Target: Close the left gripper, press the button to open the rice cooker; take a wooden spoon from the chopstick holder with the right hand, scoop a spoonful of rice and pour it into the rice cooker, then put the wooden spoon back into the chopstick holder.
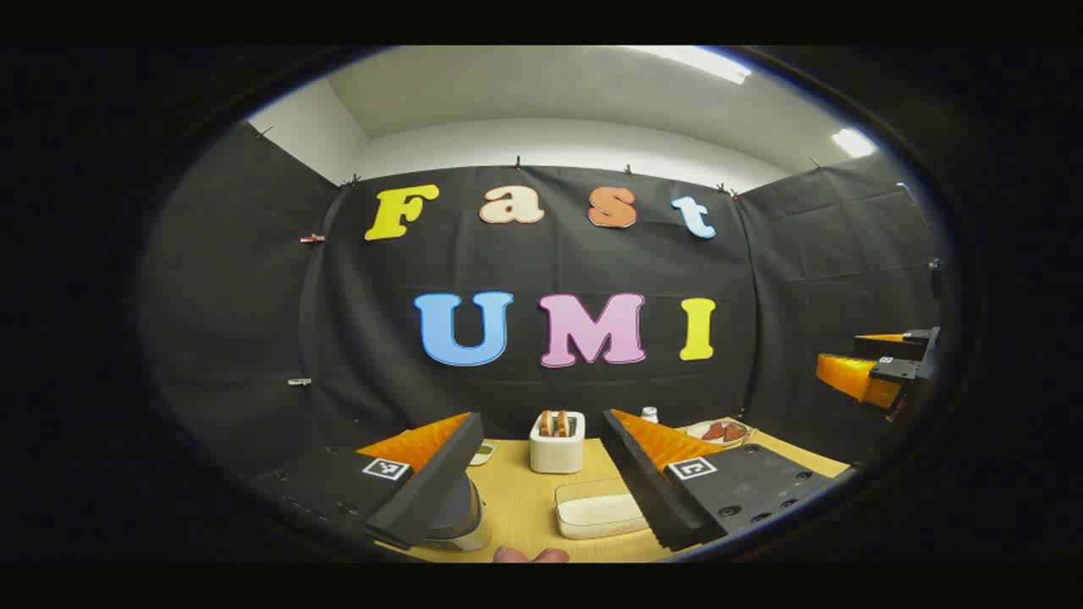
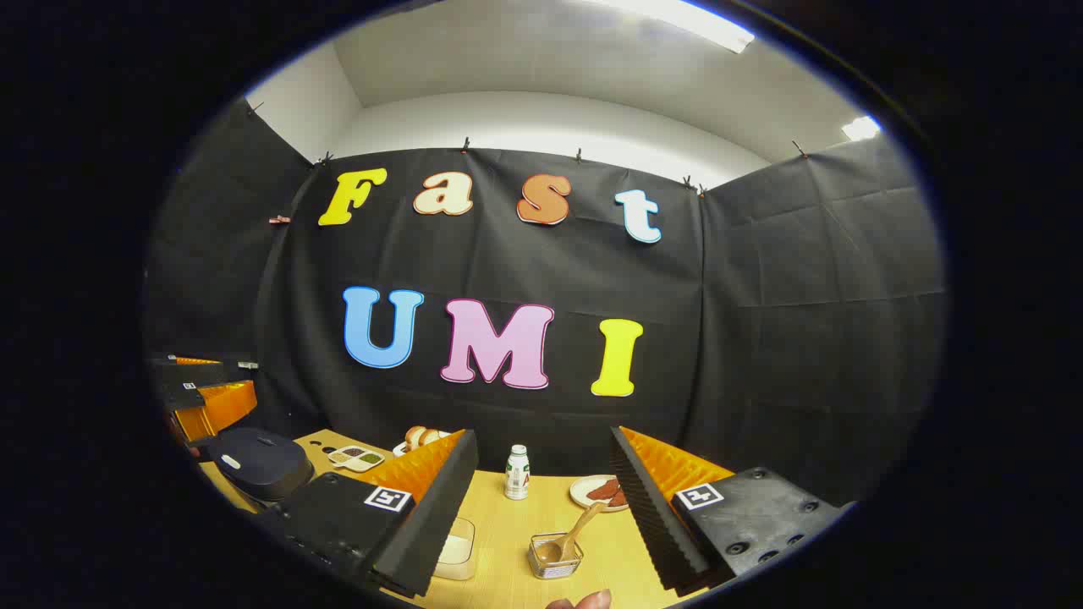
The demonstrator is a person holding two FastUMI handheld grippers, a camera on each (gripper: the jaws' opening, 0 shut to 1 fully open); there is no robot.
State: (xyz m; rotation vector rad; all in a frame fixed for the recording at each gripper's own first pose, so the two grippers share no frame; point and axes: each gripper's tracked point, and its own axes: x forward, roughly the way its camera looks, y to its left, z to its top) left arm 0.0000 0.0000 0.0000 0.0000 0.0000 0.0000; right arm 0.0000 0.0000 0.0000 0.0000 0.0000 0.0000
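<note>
The dark rice cooker (image 2: 258,461) stands at the table's left with its lid down; in the left gripper view the rice cooker (image 1: 461,516) is half hidden behind one finger. My left gripper (image 1: 540,419) hangs open above the table; it also appears as the left gripper (image 2: 224,381) over the cooker. A wooden spoon (image 2: 579,524) leans in a small chopstick holder (image 2: 556,556) just ahead of my open right gripper (image 2: 543,433). A pale box holding rice (image 2: 457,550) lies beside the holder. Far right, the right gripper (image 1: 838,351) is raised and open.
A white toaster (image 1: 557,441) with bread slices stands mid-table behind the pale box (image 1: 596,507). A small bottle (image 2: 517,471), a plate of reddish food (image 2: 602,491) and a divided dish (image 2: 355,458) sit near the back. A fingertip (image 1: 529,554) shows at the bottom edge.
</note>
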